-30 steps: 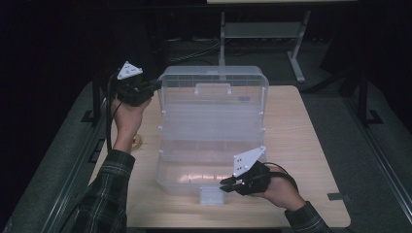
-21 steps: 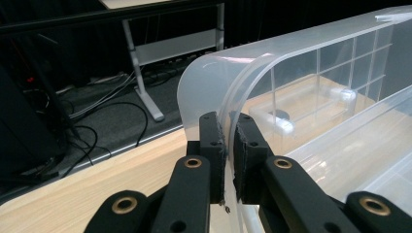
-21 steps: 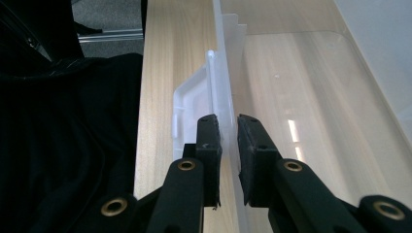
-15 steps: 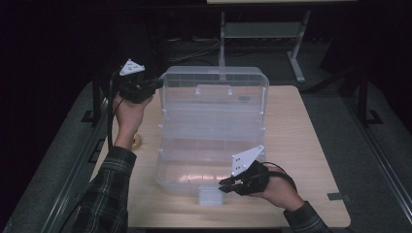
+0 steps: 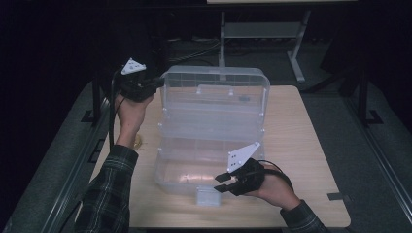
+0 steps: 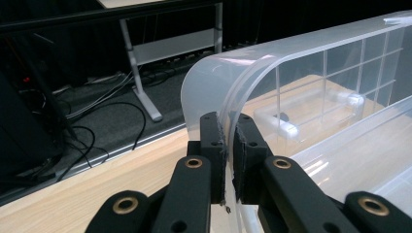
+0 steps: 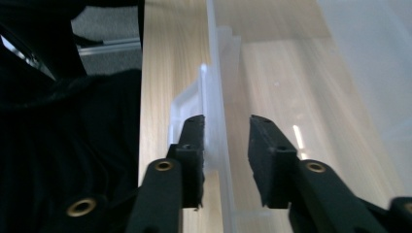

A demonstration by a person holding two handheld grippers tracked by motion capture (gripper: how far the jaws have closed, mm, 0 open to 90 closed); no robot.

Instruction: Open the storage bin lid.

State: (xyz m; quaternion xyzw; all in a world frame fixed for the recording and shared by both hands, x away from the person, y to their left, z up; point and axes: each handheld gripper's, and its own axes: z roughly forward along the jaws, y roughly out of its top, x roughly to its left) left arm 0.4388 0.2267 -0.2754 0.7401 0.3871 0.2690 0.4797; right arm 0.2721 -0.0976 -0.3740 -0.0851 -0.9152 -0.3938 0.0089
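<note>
- The clear plastic organizer box sits open in the middle of the worktop, lid standing up at the far side.
- The left hand-held gripper is clamped tight on the lid's corner edge, so keep that pinch steady and don't twist the thin plastic.
- The right hand-held gripper is at the front wall near the latch. Its jaws have just been opening and now stand partly apart, with the wall between them; one pad looks like it's touching, hard to say.
- I'd back the right one straight off the wall so the tray doesn't skid.
</note>
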